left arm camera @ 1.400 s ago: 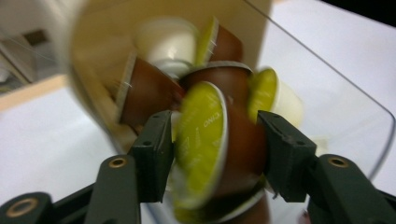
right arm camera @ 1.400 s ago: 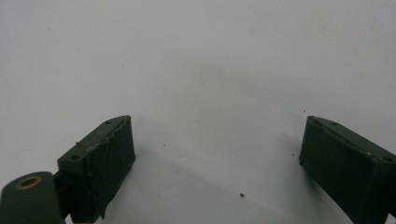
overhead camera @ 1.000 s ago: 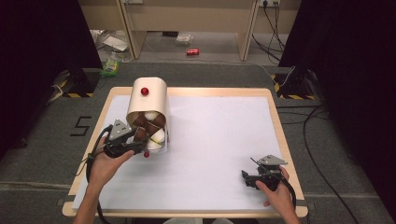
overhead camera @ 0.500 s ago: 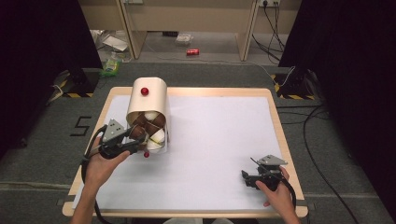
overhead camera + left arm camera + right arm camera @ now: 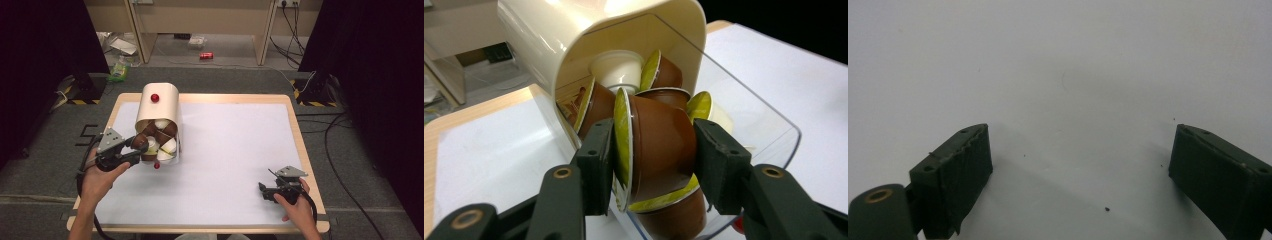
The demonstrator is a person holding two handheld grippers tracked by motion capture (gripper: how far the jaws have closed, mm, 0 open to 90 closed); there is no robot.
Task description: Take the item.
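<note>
Table (image 5: 235, 150), white mat; cream dispenser (image 5: 159, 107) far left, lying tipped, mouth toward the person, full of pods; no legible writing. Left gripper (image 5: 651, 150) clamped on a brown pod (image 5: 659, 150) at the mouth, jaws having just closed on it; since a second ago it has drawn slightly left. Right gripper (image 5: 1078, 165) near right, jaws apart, empty over the mat, unmoved.

Cream dispenser (image 5: 159, 107) far-left; white mat (image 5: 235, 150) elsewhere open.
</note>
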